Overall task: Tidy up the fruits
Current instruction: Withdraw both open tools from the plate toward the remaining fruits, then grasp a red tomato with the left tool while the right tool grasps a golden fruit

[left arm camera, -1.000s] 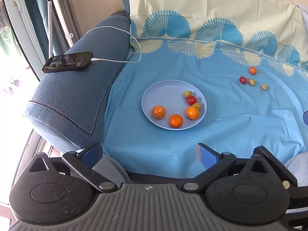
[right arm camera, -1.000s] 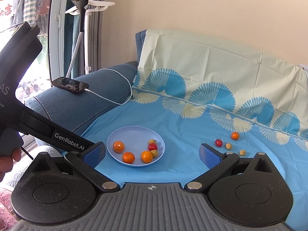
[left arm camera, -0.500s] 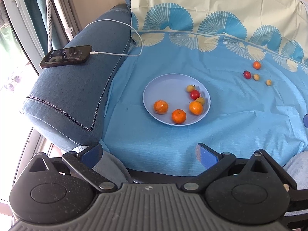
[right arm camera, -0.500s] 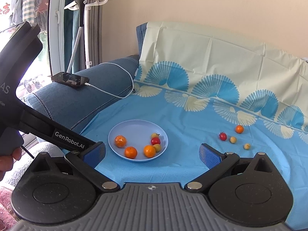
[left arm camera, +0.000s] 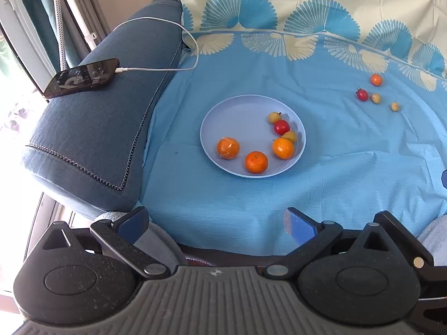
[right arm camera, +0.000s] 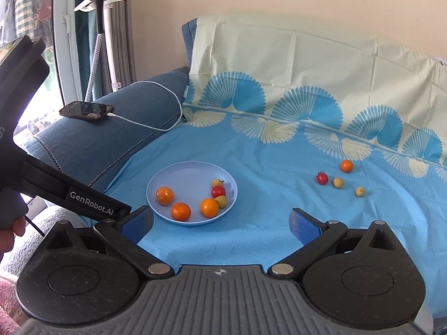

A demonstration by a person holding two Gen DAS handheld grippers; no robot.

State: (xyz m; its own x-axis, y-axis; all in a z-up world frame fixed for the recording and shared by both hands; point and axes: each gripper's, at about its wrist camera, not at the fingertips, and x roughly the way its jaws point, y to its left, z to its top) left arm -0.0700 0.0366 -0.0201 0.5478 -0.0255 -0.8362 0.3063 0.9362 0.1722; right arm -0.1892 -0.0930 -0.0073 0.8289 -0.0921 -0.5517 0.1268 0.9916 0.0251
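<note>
A pale blue plate lies on the blue sheet and holds three oranges, a red fruit and two small yellow ones. Four small fruits lie loose on the sheet at the far right: an orange one, a red one and two yellow ones. My left gripper is open and empty, near the sheet's front edge, short of the plate. My right gripper is open and empty, also short of the plate. The left gripper's body shows at the left of the right wrist view.
A phone on a white charging cable lies on the blue sofa arm at the left. The patterned sheet climbs the sofa back. A garment steamer stand and curtains stand behind the arm.
Both grippers have moved forward toward the sofa seat; the plate and loose fruits sit higher and a little larger in view. Both stayed open and nothing was taken hold of.
</note>
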